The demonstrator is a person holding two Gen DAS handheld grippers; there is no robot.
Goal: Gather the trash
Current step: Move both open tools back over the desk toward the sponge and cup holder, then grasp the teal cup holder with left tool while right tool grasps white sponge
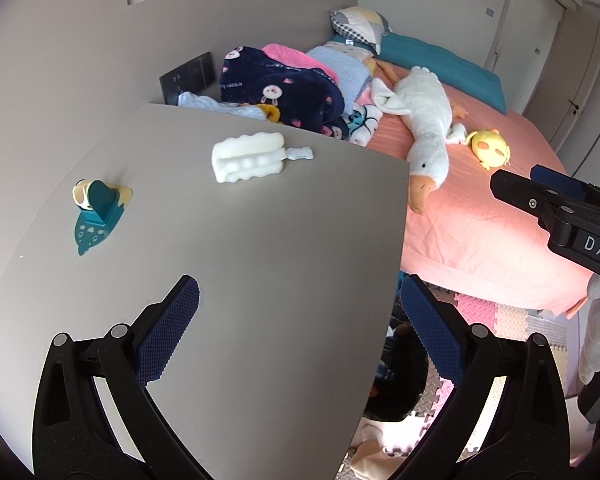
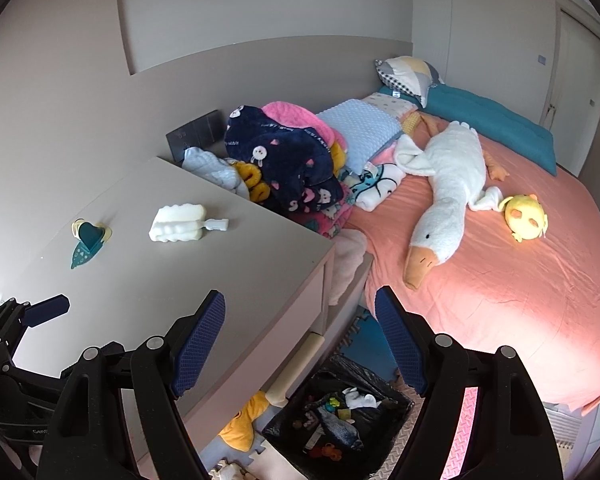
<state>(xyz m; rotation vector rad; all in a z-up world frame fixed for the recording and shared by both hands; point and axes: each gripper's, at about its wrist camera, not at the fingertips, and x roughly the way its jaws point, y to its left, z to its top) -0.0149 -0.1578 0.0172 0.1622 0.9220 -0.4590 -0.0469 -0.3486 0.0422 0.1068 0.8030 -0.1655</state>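
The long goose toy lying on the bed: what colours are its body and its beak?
Goose toy: white body, orange beak, clearest in the right wrist view.

A pink bed [image 2: 480, 280] fills the right half. A white goose plush [image 2: 444, 200] lies across it, head toward six o'clock, with a yellow chick toy [image 2: 525, 216] just beside it at three o'clock. At eleven o'clock from the goose sits a heap of blankets [image 2: 284, 152]. A patterned pillow [image 2: 410, 74] and teal quilt [image 2: 488, 120] lie at the bed's far end. Foam floor mats [image 1: 496, 316] show below the bed.
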